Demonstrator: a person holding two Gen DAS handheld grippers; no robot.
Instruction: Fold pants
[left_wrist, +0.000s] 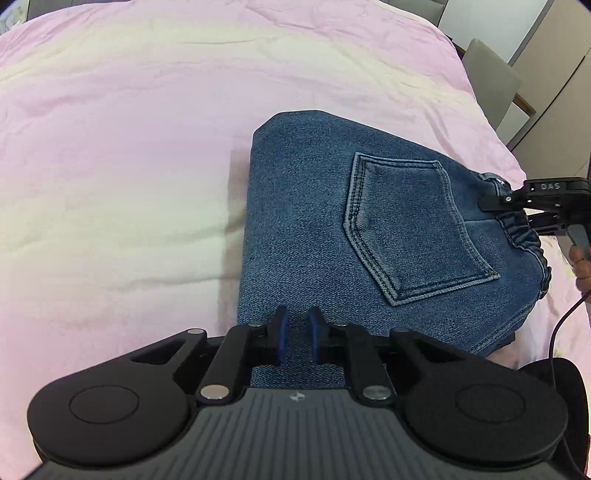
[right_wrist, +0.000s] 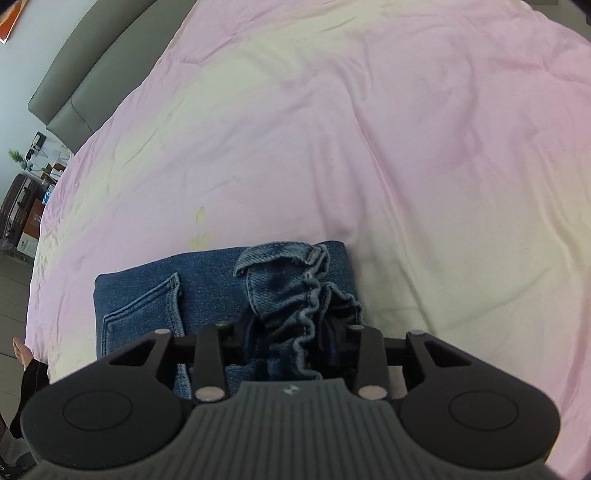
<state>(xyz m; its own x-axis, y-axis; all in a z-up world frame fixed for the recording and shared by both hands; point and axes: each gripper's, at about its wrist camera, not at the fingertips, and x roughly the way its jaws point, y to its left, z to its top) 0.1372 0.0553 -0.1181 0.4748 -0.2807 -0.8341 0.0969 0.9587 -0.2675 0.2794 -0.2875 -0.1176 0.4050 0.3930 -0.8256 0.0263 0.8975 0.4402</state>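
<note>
Pink bedding (left_wrist: 129, 147) covers a wide bed and fills both wrist views; a grey headboard (right_wrist: 85, 74) and some bedside clutter lie at the far left of the right wrist view. Blue denim pants (left_wrist: 332, 229) rest on the bedding as a compact folded block, back pocket (left_wrist: 410, 229) uppermost. Seen from the left wrist, the block's long axis runs from the near edge under the left gripper away toward its far folded corner, with the elastic waistband (left_wrist: 524, 236) along the right-hand side.

Left gripper (left_wrist: 297, 338): directly over the near edge of the block, blue pads narrowly apart, nothing visibly pinched between them. Right gripper (right_wrist: 293, 347): at the waistband side, jaws partly spread, with the gathered waistband (right_wrist: 306, 306) bunched up between the fingers; whether the pads actually press on it cannot be told. A hand (left_wrist: 581, 266) holds that gripper's grip. For any tidying of the waistband, the right gripper is judged the nearer.
</note>
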